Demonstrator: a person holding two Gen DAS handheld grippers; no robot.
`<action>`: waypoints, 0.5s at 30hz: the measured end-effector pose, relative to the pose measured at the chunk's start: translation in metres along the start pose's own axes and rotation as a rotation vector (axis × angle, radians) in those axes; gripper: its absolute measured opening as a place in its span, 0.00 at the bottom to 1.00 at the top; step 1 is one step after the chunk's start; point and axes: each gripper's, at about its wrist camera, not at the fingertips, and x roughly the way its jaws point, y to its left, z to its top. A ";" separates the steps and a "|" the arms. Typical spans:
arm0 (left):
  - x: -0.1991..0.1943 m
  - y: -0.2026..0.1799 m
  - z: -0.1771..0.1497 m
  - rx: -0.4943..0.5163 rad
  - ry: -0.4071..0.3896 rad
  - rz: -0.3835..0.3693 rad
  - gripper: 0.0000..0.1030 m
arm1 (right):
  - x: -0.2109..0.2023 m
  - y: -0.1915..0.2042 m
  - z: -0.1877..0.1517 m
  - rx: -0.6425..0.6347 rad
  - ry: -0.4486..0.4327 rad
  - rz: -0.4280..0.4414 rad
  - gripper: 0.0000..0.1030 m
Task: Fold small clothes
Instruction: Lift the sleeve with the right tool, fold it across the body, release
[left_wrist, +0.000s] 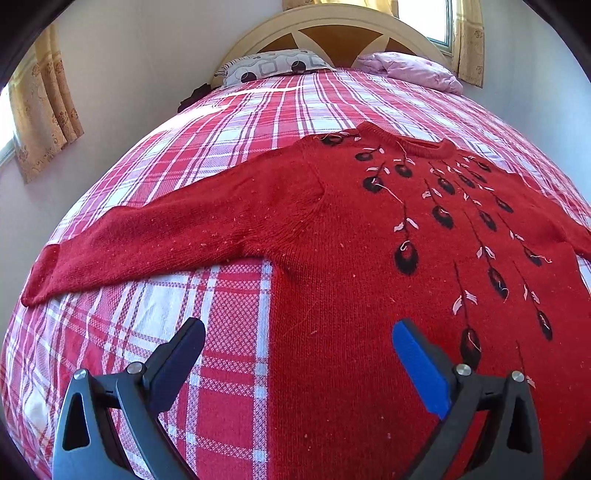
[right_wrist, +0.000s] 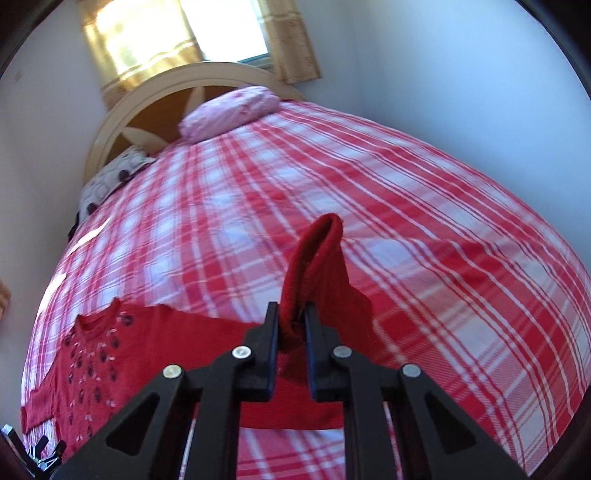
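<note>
Black fingers of the left gripper fill the lower edge of the left wrist view, spread wide with nothing between them; one finger hangs over the checked bedspread, the other, faced with a blue pad, over the body of the red sweater. Neither pad touches the knit.

Sweater: spread flat, front up, across the bedspread, neckline toward the headboard. Black and pale leaf-like embroidery runs down from the collar. One sleeve lies stretched out flat toward the left of this view, its cuff at the far end. The other sleeve runs out of this view at the right edge.

Right wrist view: the right gripper is clamped on the cuff of the other sleeve. The cuff stands up in a folded peak above the fingertips, lifted clear of the bedspread, and the rest of that sleeve trails back under the gripper to the sweater body at lower left. Motion blur softens this view.

Background: a patterned grey pillow and a pink pillow lie side by side against the headboard; yellow curtains hang at the windows.
</note>
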 end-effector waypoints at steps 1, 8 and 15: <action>0.000 0.001 -0.001 -0.004 0.001 -0.004 0.99 | -0.001 0.017 0.003 -0.029 -0.002 0.020 0.15; 0.000 0.012 -0.005 -0.041 -0.002 -0.033 0.99 | -0.001 0.103 0.009 -0.189 -0.011 0.110 0.15; -0.005 0.020 -0.007 -0.058 -0.012 -0.047 0.99 | 0.005 0.187 -0.004 -0.322 -0.002 0.194 0.14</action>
